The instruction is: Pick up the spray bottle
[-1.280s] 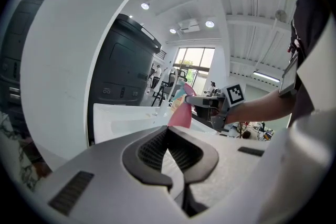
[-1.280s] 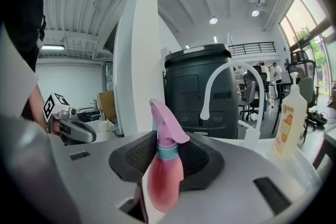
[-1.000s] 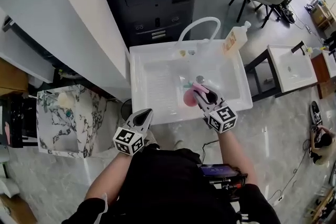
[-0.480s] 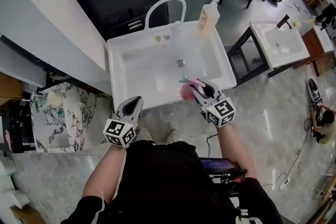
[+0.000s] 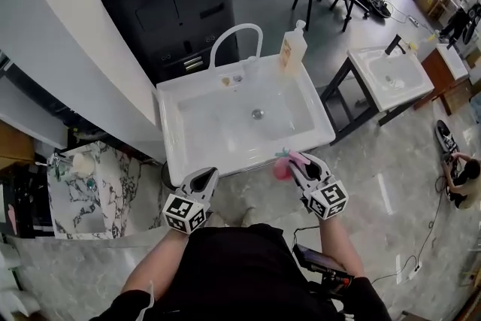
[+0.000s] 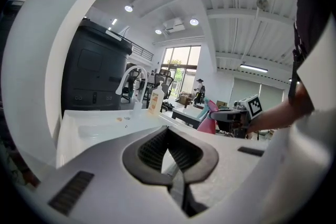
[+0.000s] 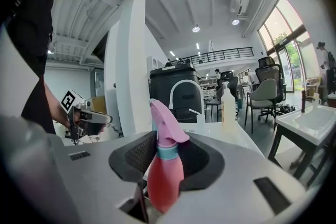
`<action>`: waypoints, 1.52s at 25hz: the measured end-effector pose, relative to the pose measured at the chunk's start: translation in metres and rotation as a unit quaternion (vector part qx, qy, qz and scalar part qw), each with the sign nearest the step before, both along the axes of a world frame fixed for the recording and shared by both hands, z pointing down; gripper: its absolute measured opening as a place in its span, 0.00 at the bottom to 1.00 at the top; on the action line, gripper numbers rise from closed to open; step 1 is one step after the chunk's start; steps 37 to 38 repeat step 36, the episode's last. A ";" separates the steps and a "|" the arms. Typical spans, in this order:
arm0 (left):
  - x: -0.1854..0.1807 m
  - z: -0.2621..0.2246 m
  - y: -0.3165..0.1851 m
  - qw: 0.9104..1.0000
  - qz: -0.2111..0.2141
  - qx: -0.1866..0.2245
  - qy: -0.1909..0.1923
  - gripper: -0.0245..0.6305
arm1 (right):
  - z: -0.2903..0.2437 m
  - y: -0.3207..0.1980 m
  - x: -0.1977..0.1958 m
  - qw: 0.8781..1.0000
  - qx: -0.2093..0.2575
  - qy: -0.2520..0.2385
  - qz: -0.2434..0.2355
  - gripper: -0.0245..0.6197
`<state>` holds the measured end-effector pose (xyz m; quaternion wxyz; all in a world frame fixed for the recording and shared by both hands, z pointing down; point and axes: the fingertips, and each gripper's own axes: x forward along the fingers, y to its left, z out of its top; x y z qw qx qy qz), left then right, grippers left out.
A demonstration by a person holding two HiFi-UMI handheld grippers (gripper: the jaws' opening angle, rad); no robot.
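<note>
Outside the white rectangular sink (image 5: 225,168), at its five o'clock: one pink plastic spray bottle (image 7: 165,168), teal collar, upright, clamped round its belly by my right claw (image 7: 165,157). Seven o'clock: my left claw (image 6: 169,153), closed, empty. Handling: steady squeeze, nozzle up.

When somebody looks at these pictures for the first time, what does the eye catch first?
The pink spray bottle stands out, clamped upright in the right gripper just off the near edge of the white sink. Next, the big black machine behind the sink, and the left gripper, shut and empty, at the lower left.
</note>
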<state>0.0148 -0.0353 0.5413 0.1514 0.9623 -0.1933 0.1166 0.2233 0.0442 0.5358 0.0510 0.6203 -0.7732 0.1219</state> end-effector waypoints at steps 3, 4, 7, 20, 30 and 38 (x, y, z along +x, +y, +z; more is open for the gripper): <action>-0.008 0.004 0.005 1.000 0.010 -0.005 0.000 0.05 | 0.002 0.011 -0.008 1.000 -0.003 -0.003 0.013 0.26; -0.011 0.006 0.006 1.000 0.013 -0.007 0.000 0.05 | 0.002 0.013 -0.011 1.000 -0.003 -0.005 0.017 0.26; -0.018 0.010 0.006 1.000 0.019 -0.011 -0.002 0.05 | 0.001 0.018 -0.020 1.000 -0.003 -0.005 0.020 0.26; -0.026 0.017 0.007 0.999 0.039 -0.018 -0.005 0.05 | -0.006 0.016 -0.040 1.000 0.001 0.001 0.022 0.26; -0.027 0.020 0.013 0.999 0.047 -0.021 -0.003 0.05 | -0.004 0.018 -0.049 1.000 -0.004 0.005 0.019 0.26; -0.033 0.018 0.016 0.998 0.050 -0.022 -0.002 0.05 | -0.007 0.019 -0.056 1.000 -0.004 0.004 0.021 0.26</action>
